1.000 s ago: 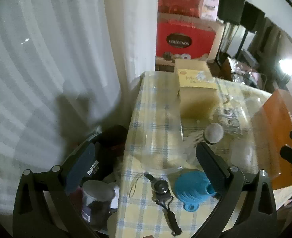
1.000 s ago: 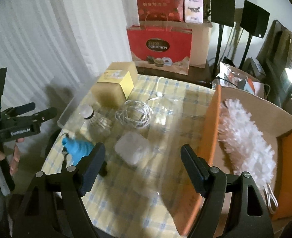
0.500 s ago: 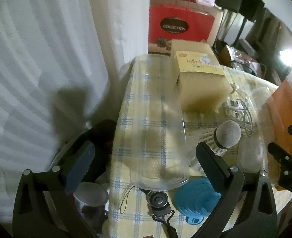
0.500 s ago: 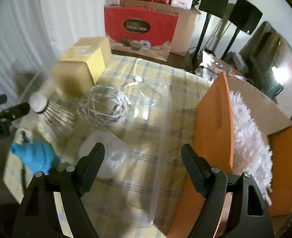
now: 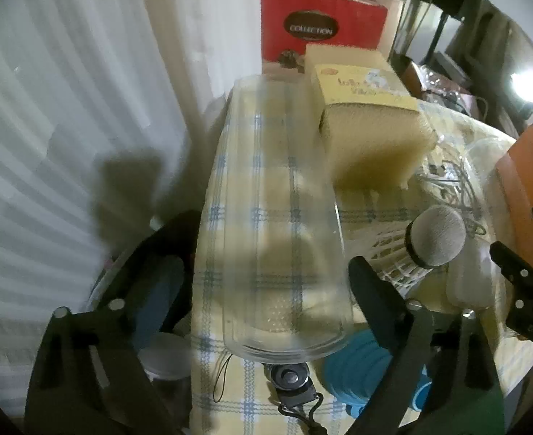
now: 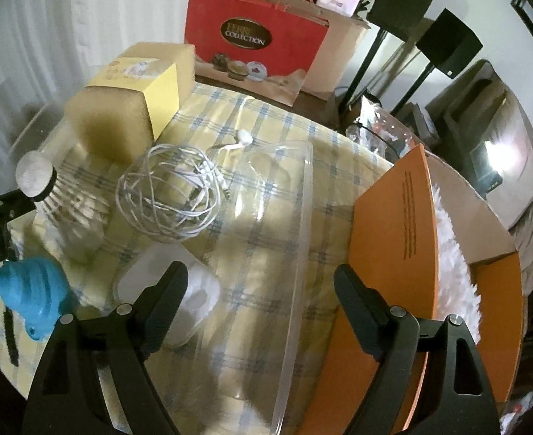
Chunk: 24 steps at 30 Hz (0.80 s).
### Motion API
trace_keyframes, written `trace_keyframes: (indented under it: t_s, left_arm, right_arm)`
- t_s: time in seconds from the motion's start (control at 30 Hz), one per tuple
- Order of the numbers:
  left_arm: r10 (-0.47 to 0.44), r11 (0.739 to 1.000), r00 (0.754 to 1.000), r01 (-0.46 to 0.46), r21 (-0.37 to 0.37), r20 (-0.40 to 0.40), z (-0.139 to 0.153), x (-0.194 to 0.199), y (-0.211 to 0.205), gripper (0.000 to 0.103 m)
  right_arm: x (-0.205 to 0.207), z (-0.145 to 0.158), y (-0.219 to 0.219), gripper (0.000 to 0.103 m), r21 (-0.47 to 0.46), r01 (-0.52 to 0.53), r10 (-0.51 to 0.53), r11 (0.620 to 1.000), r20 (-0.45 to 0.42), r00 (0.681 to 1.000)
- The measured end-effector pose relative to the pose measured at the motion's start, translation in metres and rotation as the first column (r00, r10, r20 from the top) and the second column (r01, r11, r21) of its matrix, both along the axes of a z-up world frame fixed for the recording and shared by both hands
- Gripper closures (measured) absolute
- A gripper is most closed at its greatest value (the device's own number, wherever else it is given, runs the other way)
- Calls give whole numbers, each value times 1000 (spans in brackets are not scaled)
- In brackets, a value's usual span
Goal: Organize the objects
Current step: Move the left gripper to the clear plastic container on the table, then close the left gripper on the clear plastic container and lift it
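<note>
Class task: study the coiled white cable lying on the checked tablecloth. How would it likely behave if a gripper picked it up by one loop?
The coiled white cable would probably be floppy: its thin loops lie loose and uneven, with no tie visible. Lifted by one loop, it would likely uncoil and dangle, its earbud end trailing behind. It looks light for its spread, so it might snag the shuttlecock beside it.

Your clear tray point(image 5: 284, 217) is glossy transparent plastic, and the woven, matt checked tablecloth point(image 6: 266, 123) shows through it. The orange box point(image 6: 393, 253) looks like smooth matt cardboard; the duster point(image 6: 455, 272) inside is fluffy white fibre. The blue funnel point(image 6: 31, 290) has a soft, ribbed, rubbery look. The shuttlecock point(image 5: 433, 239) has a rough, fuzzy cap. The red bag point(image 6: 252, 43) is shiny paper.
</note>
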<state>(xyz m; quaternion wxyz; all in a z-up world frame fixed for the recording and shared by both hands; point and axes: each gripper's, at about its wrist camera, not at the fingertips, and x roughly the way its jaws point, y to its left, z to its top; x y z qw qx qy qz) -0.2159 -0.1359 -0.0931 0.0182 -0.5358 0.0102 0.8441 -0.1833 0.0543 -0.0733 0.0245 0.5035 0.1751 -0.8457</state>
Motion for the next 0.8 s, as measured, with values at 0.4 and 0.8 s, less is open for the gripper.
trace_keyframes:
  t_s: [0.4,0.8]
  left_arm:
    - [26,999,999,-27,28,27,-12,-2,-11,46]
    - [59,996,998,-58,69,-6,-4,6,-21,46]
  right_arm:
    - [6,-9,-14,21,96,-42,44,994,-21,999]
    - [10,-9,-4,43,60,-47,42,997,71,997]
